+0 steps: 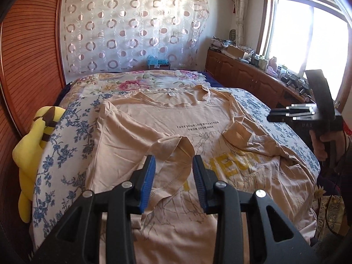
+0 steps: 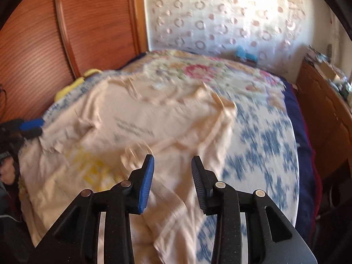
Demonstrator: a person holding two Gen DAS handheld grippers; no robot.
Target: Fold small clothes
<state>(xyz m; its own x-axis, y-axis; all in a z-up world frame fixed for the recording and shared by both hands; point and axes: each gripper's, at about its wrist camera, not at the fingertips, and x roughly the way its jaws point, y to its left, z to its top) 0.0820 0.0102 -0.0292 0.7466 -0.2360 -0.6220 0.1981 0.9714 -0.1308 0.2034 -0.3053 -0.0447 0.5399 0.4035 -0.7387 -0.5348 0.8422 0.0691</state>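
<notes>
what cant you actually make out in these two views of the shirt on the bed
- Small black text on the shirt: right wrist view, smeared by motion blur.
- Yellow print: left wrist view, partly hidden by a folded-in sleeve and the left gripper.
- Shirt hem: both views, hidden behind the gripper bodies at the bottom edge.
- Items on the cabinet: too small.

Left gripper (image 1: 173,171) fingers apart above beige T-shirt (image 1: 136,129), sleeves folded inward.

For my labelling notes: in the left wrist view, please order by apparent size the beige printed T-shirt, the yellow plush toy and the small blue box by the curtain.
1. Beige printed T-shirt
2. Yellow plush toy
3. Small blue box, farthest away, so unsure
</notes>
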